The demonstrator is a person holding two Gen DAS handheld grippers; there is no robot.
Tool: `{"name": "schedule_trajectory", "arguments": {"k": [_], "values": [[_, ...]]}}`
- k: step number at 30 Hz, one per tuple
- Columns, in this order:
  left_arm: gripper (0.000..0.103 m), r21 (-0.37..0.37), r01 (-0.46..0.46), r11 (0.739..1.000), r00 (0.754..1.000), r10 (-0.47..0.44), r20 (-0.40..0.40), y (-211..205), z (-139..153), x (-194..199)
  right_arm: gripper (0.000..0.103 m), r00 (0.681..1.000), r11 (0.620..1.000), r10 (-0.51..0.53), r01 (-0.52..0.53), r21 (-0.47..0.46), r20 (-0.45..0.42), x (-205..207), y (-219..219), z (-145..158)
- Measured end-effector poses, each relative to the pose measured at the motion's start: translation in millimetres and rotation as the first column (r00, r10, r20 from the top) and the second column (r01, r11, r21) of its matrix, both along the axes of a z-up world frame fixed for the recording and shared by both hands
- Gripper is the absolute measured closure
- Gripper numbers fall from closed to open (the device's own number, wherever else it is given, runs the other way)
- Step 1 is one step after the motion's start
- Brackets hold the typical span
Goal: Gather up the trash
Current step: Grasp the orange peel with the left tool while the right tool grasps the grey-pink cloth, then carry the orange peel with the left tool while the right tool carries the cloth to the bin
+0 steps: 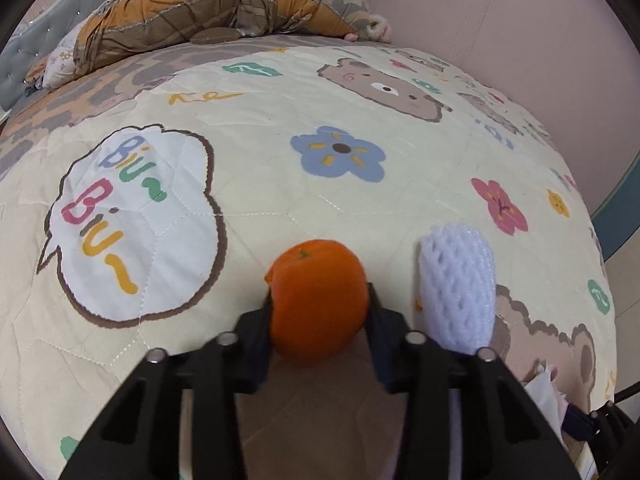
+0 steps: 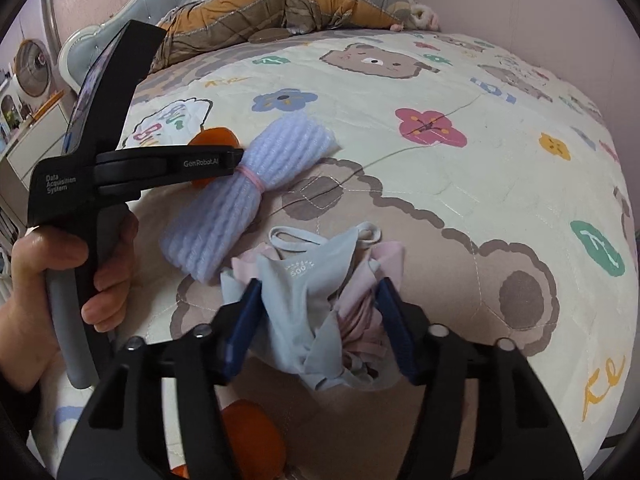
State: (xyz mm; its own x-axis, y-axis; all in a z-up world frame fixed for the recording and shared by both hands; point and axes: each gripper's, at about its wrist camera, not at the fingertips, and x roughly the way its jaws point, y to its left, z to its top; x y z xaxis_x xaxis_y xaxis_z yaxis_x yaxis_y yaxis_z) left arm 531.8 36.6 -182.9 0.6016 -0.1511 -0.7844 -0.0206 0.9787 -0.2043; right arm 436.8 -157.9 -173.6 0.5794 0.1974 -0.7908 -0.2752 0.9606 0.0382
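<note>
- While the left gripper (image 1: 320, 300) points across the bed, we see its jaws closed on a piece of orange peel (image 1: 318, 300), which bulges up between the two fingers.
- At about three o'clock from that peel lies a white foam fruit net (image 1: 458, 288), resting on the quilted bedcover (image 1: 260, 184) just beside the gripper's right finger.
- From the right wrist, we find the right gripper (image 2: 320, 304) clamped on crumpled face masks (image 2: 308, 300), pale blue and pink, with ear loops sticking up at twelve o'clock.
- We see the foam net (image 2: 244, 196) again there, tied at its middle with a pink band, at about eleven o'clock from the masks.
- The left gripper (image 2: 224, 160) comes in from nine o'clock, held by a hand (image 2: 60, 280), with peel (image 2: 214, 136) showing at its tip.
- Another orange piece (image 2: 252, 436) sits blurred at seven o'clock, beneath our right gripper.
- A rumpled brown duvet (image 1: 208, 4) lies at twelve o'clock, at the far end of the bed.
</note>
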Motion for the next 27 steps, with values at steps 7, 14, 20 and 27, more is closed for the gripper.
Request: {"name": "schedule_trajectory", "arguments": {"k": [7,14,20,27], "values": [[0.088,-0.022,0.001,1.0,1.0,0.0,0.031,5.2,14.8,-16.8,0.089,1.0,1.0,-0.028,0.028,0.003,0.011,-7.0,-3.5,4.9],[0.088,-0.06,-0.027,0.998,0.999,0.029,0.043,21.2,33.8,-48.7,0.092,1.0,0.999,0.01,-0.01,0.034,-0.001,-38.3,-5.4,10.8],[0.088,-0.072,-0.043,0.996,0.997,0.047,0.056,32.0,54.2,-82.7,0.092,1.0,0.997,0.002,-0.001,0.075,-0.006,-76.5,-15.8,17.5],[0.088,-0.097,-0.029,0.995,0.994,0.039,0.104,29.6,82.4,-136.0,0.092,0.998,0.992,-0.04,0.035,0.124,0.041,-124.8,-43.8,41.8]]}}
